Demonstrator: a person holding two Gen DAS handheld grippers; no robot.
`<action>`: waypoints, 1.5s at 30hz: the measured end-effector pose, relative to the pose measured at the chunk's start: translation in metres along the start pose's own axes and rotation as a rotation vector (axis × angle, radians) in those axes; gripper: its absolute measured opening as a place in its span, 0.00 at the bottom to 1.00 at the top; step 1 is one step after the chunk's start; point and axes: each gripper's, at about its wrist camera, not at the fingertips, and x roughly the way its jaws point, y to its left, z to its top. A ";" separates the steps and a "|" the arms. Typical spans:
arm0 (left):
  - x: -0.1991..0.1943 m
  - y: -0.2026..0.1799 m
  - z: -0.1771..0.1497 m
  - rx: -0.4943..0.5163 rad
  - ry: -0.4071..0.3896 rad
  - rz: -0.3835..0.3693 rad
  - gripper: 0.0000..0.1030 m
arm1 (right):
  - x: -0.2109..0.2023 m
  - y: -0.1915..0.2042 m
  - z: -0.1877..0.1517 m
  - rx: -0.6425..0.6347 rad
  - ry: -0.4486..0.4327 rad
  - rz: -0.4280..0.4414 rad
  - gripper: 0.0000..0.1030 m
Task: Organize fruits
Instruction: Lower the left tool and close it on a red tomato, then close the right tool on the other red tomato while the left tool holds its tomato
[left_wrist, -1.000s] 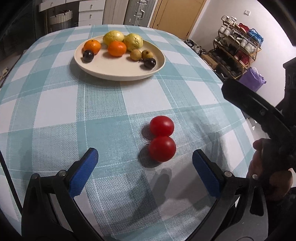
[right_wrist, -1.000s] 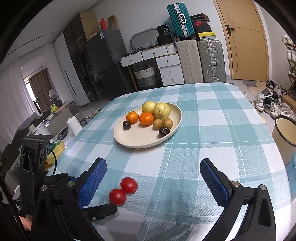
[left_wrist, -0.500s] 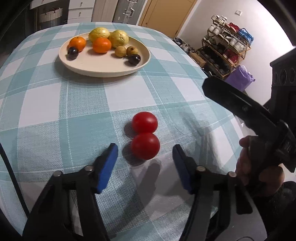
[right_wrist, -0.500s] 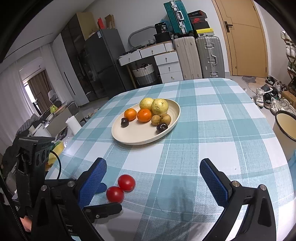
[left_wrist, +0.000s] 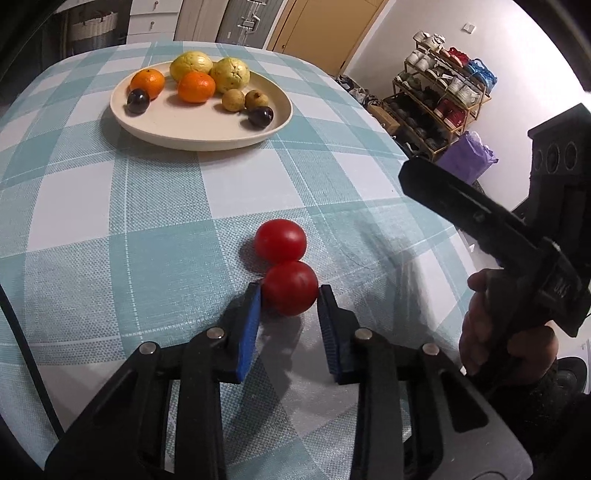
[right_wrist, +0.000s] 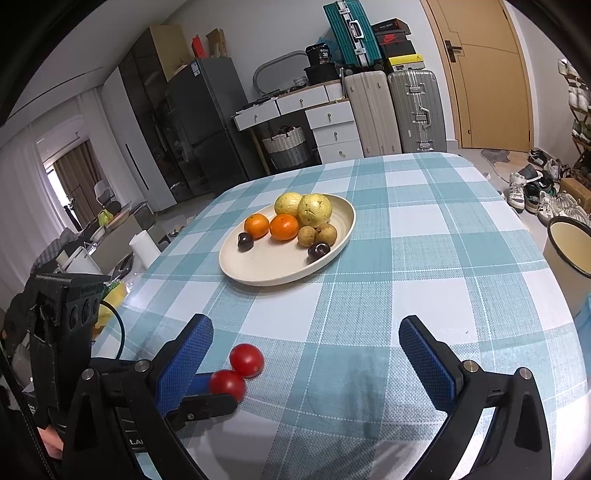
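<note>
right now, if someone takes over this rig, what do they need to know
Left gripper: its jaws have just been closing and now sit against both sides of the near tomato, which still rests on the checked tablecloth.
Right gripper: jaws wide open, nothing between them, above the cloth.
Far tomato: on the cloth, touching the gripped one.
Plate: holds two oranges, two guavas, two small brown fruits and two dark plums.
Done: those eight fruits are plated.
Left: likely lift the near tomato to the plate, then the far tomato.
</note>
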 end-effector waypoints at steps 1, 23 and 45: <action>-0.002 0.000 0.000 0.002 -0.005 0.001 0.27 | 0.000 -0.001 0.000 0.001 0.001 0.001 1.00; -0.082 0.045 0.003 -0.104 -0.185 0.049 0.27 | 0.027 0.016 -0.011 0.001 0.086 0.087 1.00; -0.093 0.075 -0.002 -0.156 -0.205 0.061 0.27 | 0.051 0.049 -0.016 -0.126 0.151 0.020 0.83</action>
